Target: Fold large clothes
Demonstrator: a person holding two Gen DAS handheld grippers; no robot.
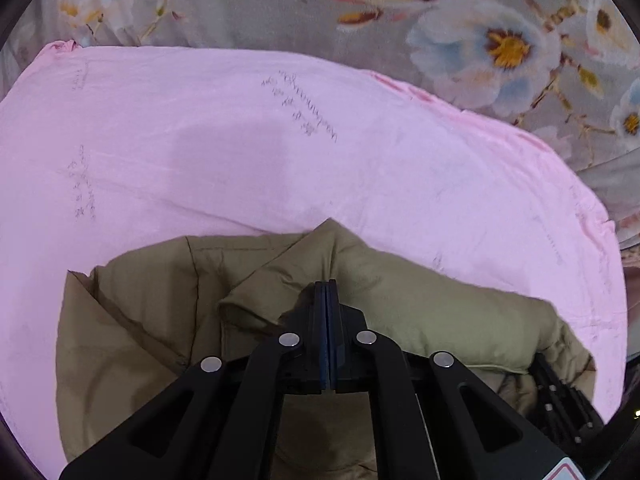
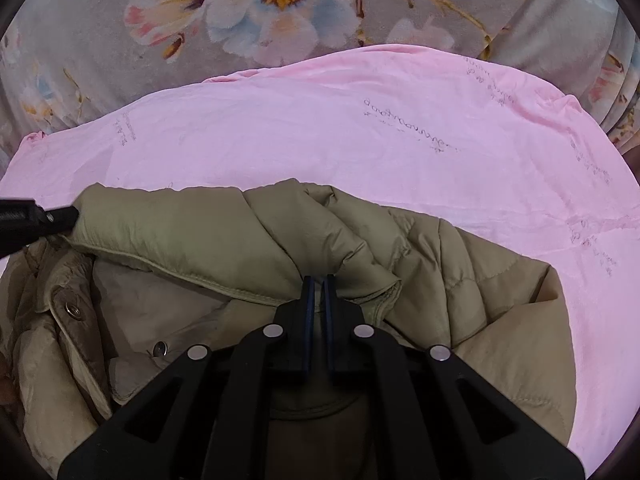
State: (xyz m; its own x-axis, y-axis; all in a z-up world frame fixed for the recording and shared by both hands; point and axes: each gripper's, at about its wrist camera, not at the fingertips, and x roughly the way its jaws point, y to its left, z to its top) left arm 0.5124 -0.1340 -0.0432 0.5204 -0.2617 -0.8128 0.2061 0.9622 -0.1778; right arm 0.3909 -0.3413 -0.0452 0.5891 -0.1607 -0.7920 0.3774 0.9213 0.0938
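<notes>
Jacket (image 2: 224, 236), olive, puffy, quilted, bunched

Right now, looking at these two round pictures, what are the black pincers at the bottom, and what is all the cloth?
No robot here: a person holds a two-finger gripping tool in each hand, with a wide-angle camera on each looking along its fingers. One picture comes from the left tool, the other from the right tool. Both tools are closed on folds of a puffy olive-khaki quilted jacket with metal snap buttons. The jacket lies on a pink sheet with faint printed writing, spread over a grey flower-patterned bedcover. In the right picture, the black shape at the left edge is the other tool.
</notes>
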